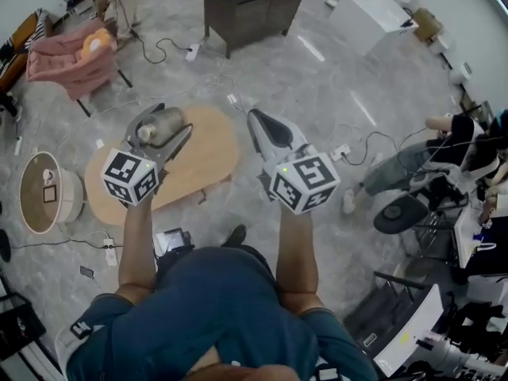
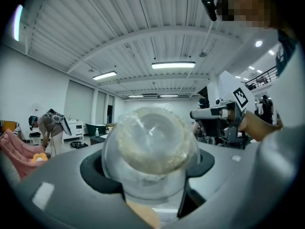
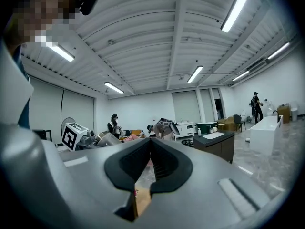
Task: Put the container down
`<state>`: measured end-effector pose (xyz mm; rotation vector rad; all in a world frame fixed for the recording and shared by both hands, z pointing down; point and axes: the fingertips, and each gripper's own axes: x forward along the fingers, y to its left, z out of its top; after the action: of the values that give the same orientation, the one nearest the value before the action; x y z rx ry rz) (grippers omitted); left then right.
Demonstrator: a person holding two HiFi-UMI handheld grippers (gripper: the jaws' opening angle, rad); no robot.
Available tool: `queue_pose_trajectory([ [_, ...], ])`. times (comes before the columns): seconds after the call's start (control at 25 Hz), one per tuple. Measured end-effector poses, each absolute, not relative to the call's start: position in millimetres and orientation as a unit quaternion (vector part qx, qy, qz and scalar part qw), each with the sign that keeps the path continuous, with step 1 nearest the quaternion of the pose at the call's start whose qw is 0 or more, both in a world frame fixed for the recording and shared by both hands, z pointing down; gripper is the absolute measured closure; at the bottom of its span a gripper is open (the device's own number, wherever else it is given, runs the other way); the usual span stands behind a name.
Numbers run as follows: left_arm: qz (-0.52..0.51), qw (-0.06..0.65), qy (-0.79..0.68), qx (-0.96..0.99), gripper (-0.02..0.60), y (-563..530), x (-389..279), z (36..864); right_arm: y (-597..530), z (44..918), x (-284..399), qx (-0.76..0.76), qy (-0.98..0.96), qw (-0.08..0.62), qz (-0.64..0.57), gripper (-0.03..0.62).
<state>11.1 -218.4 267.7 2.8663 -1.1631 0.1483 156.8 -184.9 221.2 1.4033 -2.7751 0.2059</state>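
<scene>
My left gripper (image 1: 165, 121) is shut on a clear round container (image 1: 156, 127) with a pale, cloudy inside, held up in the air above the oval wooden table (image 1: 208, 161). In the left gripper view the container (image 2: 151, 140) fills the space between the black pads (image 2: 94, 170) and its end faces the camera. My right gripper (image 1: 256, 119) is raised beside it, to the right, jaws shut with nothing in them. In the right gripper view the pad tips (image 3: 150, 141) meet, and the left gripper with the container (image 3: 106, 139) shows at the left.
Below me are a small round side table (image 1: 38, 193) at left, a pink armchair (image 1: 70, 60), a dark cabinet (image 1: 250, 8), a white box (image 1: 369, 18) and cables on the grey floor (image 1: 333, 94). A seated person (image 1: 413, 165) and desks stand at right.
</scene>
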Motion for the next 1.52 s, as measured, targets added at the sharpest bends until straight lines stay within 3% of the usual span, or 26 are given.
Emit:
queue_pose_trajectory([
  [0.56,0.085,0.056,-0.435,0.895,0.244,-251,29,326,-234,266,192,0.404,-0.908,0.017,0.112,0.585],
  [1.52,0.105,0.122,-0.386,0.908,0.245,-363,50,447,-294,377,199,0.443,-0.865,0.107,0.207,0.583],
])
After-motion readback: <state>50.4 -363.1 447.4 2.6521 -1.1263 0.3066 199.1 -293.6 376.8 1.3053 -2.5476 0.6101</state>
